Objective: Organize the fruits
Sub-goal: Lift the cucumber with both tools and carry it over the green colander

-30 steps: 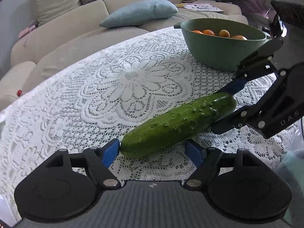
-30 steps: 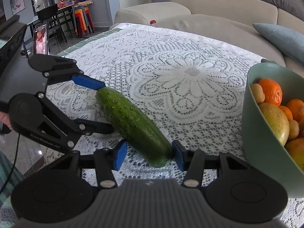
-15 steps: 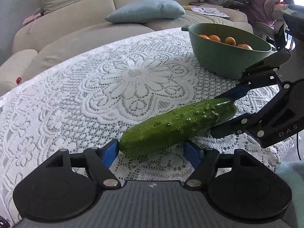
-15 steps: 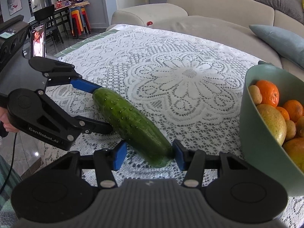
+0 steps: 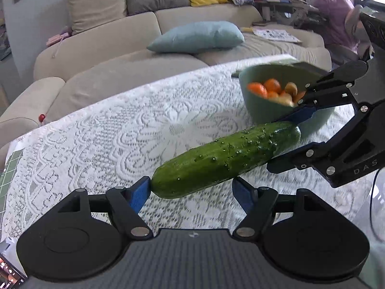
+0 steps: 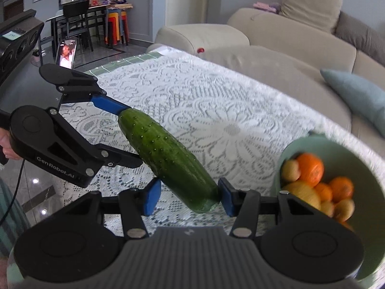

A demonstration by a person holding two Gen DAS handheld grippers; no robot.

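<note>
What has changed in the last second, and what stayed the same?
The cucumber was lifted off the lace tablecloth; it now hangs in the air. The left gripper and right gripper rose with it, one at each end. Nothing was let go: both still grip the cucumber. The green bowl with its fruit seems to have stayed on the table.

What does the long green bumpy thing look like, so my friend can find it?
Look over the white lace tablecloth, left of the green bowl of oranges. The cucumber hangs there, held at each end by the left gripper and right gripper. It alone is long, dark green and bumpy.
</note>
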